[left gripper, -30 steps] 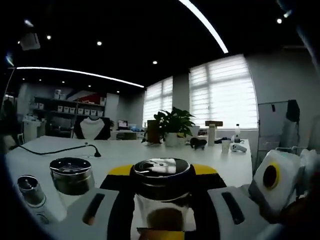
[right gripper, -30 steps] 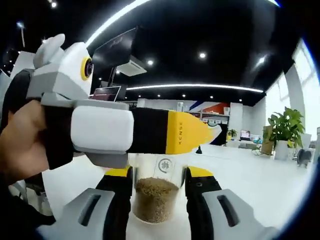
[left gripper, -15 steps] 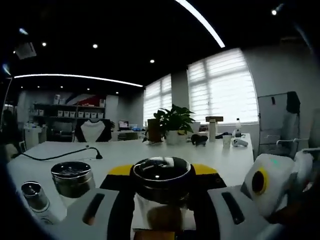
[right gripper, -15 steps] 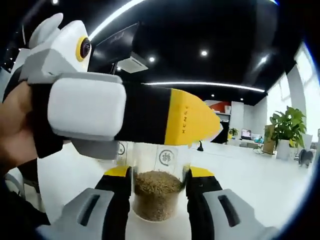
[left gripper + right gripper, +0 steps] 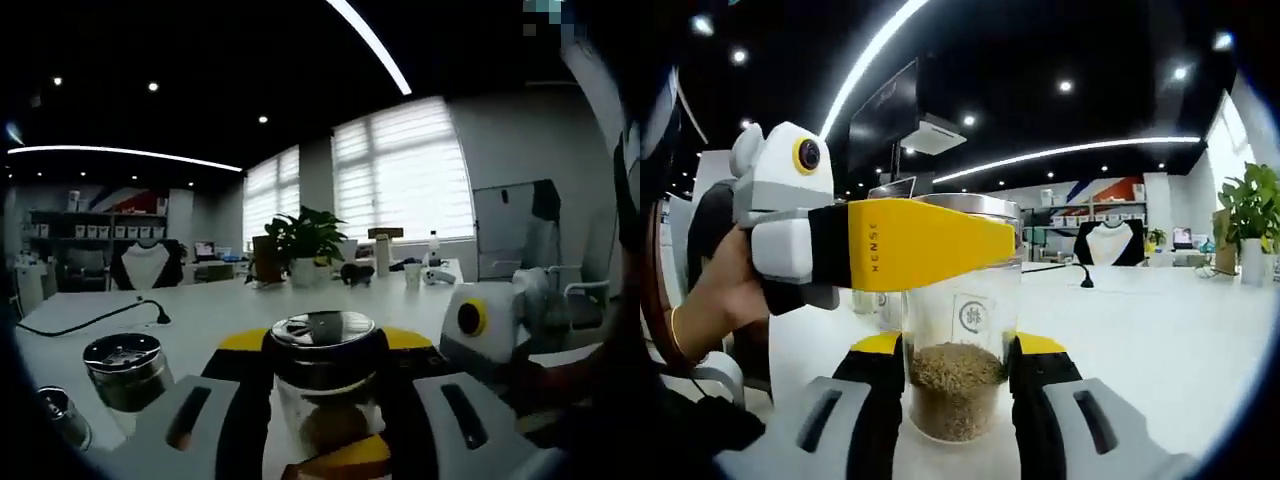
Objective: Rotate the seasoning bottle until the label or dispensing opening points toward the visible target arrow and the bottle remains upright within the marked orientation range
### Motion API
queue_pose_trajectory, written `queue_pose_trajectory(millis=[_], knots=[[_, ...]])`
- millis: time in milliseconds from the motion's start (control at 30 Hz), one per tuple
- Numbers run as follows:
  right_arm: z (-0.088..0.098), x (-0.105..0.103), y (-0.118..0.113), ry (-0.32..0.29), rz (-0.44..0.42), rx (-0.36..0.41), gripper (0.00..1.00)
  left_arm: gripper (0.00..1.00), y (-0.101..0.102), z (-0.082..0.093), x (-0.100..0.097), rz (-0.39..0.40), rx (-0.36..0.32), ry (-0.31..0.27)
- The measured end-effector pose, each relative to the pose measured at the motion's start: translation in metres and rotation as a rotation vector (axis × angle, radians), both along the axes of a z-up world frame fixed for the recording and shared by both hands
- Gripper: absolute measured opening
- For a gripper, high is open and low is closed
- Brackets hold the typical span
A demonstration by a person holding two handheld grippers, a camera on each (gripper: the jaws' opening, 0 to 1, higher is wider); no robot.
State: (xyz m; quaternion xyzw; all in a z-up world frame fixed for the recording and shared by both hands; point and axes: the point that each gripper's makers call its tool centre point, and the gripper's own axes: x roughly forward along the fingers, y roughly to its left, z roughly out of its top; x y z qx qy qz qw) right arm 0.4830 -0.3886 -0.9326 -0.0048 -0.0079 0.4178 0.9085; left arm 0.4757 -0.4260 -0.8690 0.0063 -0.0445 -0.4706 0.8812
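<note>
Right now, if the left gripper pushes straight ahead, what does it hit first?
Nothing new: the bottle already sits between the left gripper jaws, so it would just shove that. Beyond it looks like bare table, though depth is unclear.

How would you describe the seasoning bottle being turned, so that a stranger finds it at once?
On the white table, look between the black, yellow-tipped jaws of both grippers. The clear glass seasoning bottle with a shiny metal lid stands there, partly filled with brown granules. Unlike the two smaller metal-capped jars beside it, it has a round logo on a white label.
</note>
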Motion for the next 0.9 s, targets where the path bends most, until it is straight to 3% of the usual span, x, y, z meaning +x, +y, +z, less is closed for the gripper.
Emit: queue_pose_trajectory(millis=[533,900], knots=[[0.002,-0.03,0.005,-0.026,0.26,0.009,0.39,0.45,-0.007,0.002,-0.026,-0.242,0.055,-0.038],[-0.001,-0.043,0.014,-0.018,0.323,-0.013,0.39,0.45,-0.007,-0.003,-0.037,-0.354,0.086,0.0]])
